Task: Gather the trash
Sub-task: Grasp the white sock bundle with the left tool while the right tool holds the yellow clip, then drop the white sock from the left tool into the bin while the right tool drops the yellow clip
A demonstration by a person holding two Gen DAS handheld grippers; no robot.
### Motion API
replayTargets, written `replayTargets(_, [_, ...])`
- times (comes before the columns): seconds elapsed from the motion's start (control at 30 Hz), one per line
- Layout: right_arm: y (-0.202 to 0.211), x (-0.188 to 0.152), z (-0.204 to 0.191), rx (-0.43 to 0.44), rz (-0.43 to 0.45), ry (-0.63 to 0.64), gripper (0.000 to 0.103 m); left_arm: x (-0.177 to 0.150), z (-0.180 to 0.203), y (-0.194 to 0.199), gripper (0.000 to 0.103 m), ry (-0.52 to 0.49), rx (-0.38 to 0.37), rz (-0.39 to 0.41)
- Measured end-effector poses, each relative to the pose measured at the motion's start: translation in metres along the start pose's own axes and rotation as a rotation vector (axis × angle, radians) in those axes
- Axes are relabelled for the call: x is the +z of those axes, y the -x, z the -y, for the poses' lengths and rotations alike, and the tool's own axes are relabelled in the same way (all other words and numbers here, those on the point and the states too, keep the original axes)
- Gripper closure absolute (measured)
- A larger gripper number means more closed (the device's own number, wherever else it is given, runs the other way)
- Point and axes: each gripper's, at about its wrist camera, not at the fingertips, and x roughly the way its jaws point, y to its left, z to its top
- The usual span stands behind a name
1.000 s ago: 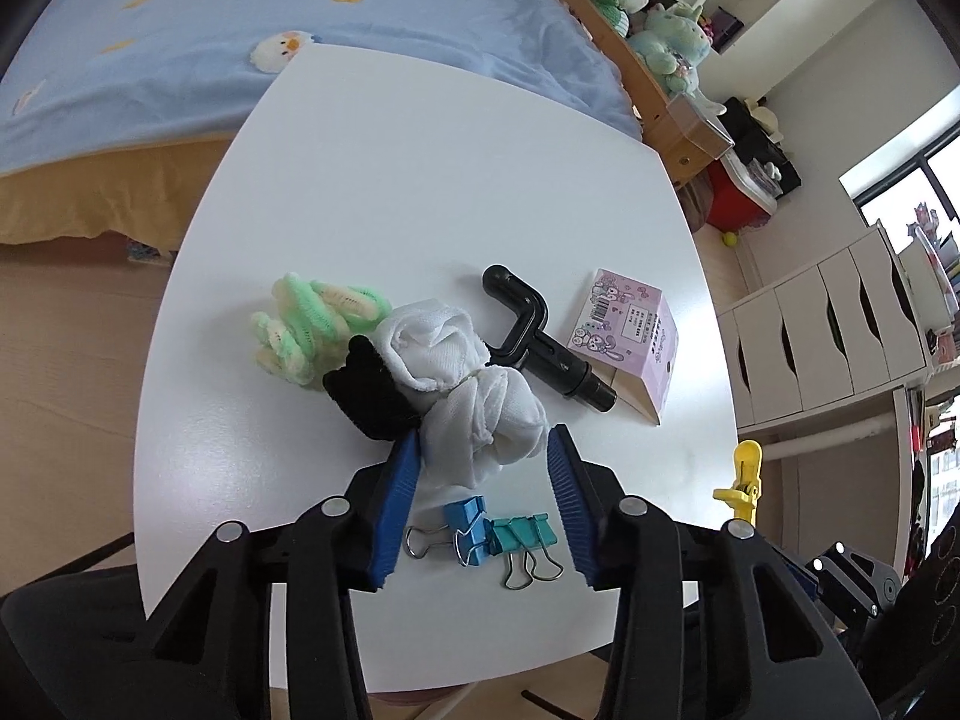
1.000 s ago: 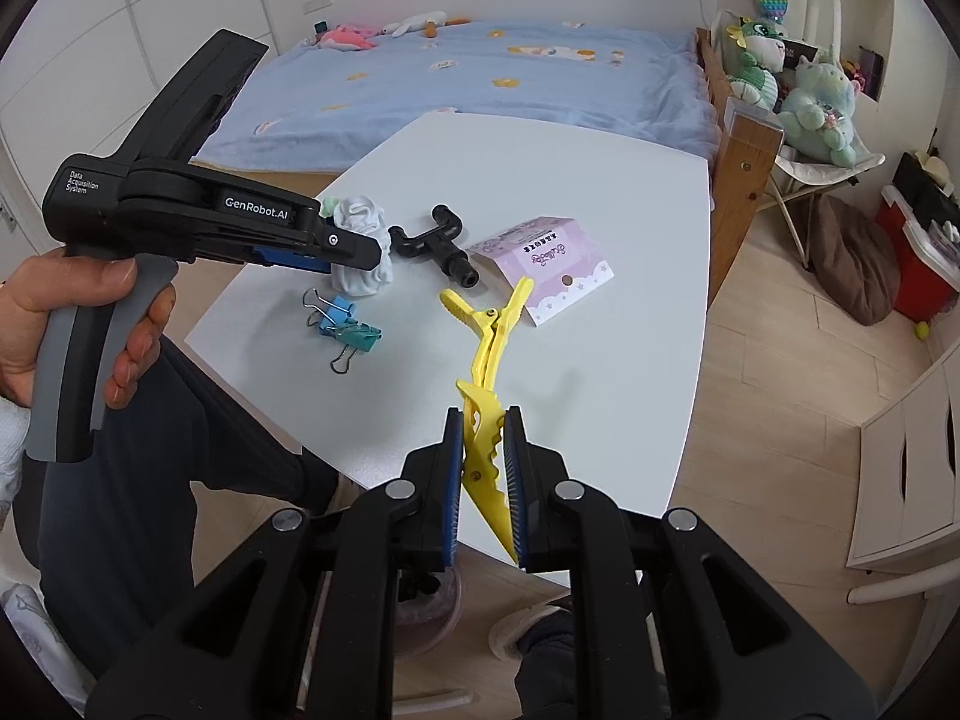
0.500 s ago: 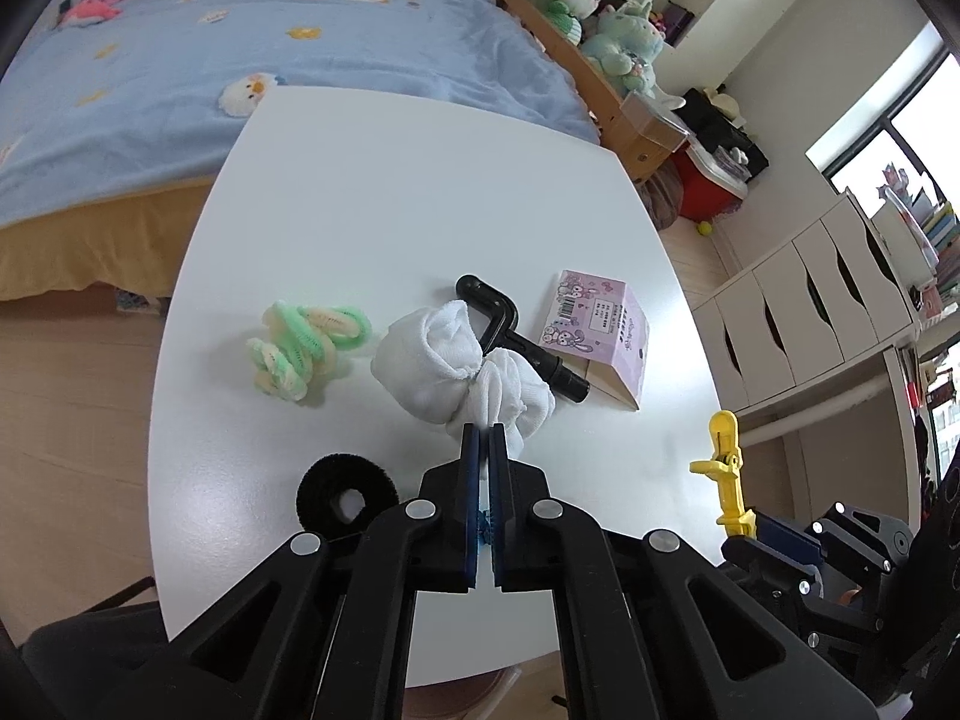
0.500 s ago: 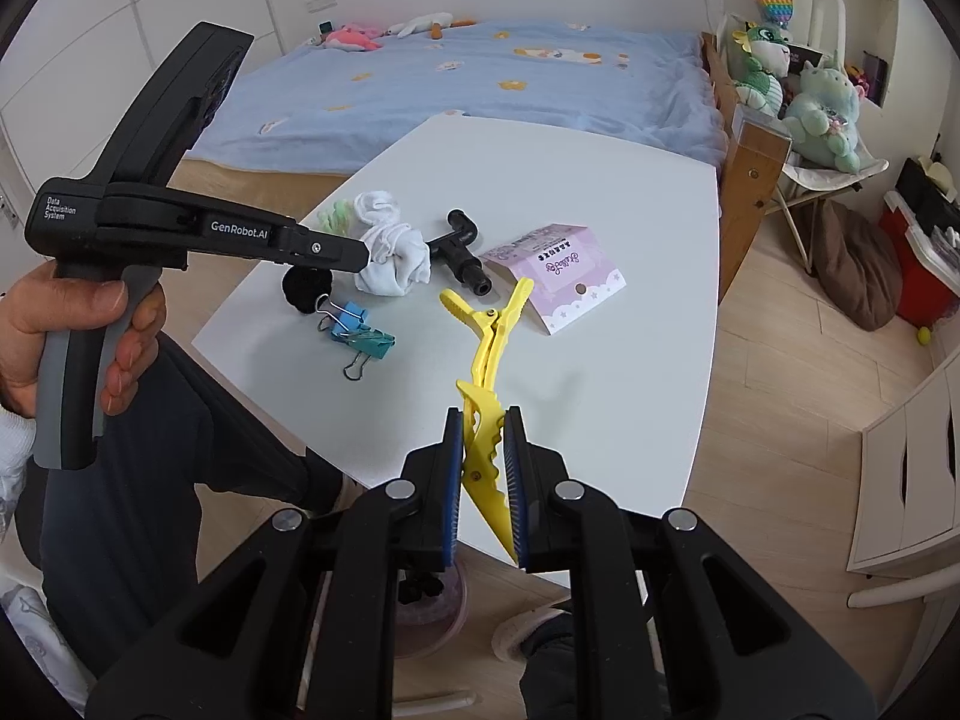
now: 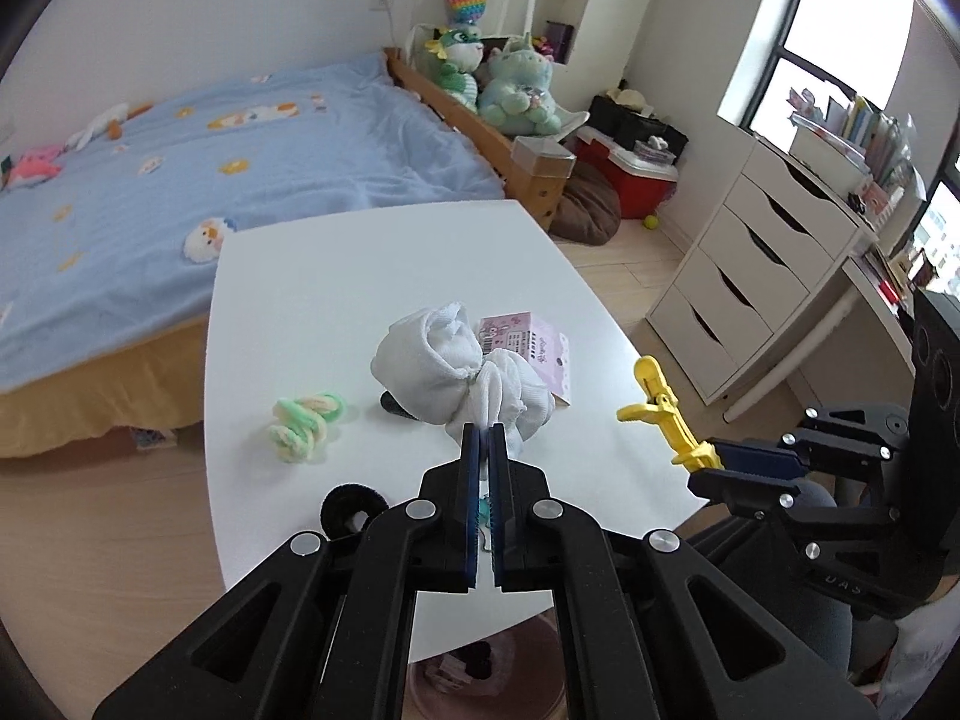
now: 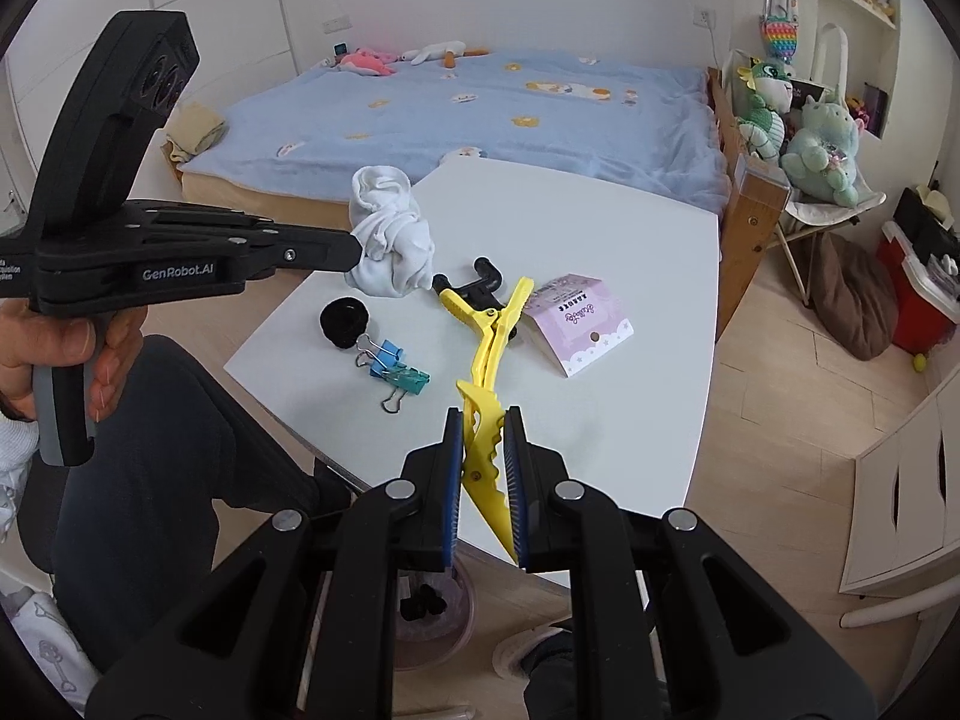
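Two grippers each hold something. The left gripper (image 5: pixel 480 441) has its blue pads pressed together on the lower edge of a white rolled sock bundle (image 5: pixel 459 373), which hangs off the fingertips above the white table (image 5: pixel 336 276); from the right wrist view the bundle (image 6: pixel 391 234) is clear of the tabletop, just past the table's near left edge. The right gripper (image 6: pixel 485 438) is clamped on the tail of a yellow hair clip (image 6: pixel 487 354), whose open beak points forward over the table. Beneath and beyond the clip lie a black handle piece (image 6: pixel 477 282), a pink box (image 6: pixel 576 321), blue and teal binder clips (image 6: pixel 393 369) and a black scrunchie (image 6: pixel 343 322). A green scrunchie (image 5: pixel 306 420) rests left of the sock.
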Motion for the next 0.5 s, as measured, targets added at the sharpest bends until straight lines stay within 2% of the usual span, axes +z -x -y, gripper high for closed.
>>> replayTargets(0.27, [0.021,-0.002,-0.019,0.016,0.037,0.030,0.090,-0.018,0.014,0.034,0.101,-0.101,-0.018,0.050])
replayTargets(0.5, [0.039,-0.014,-0.035,0.028,0.059,0.053,0.090,-0.048,0.022,0.055,0.101,-0.159,-0.048,0.053])
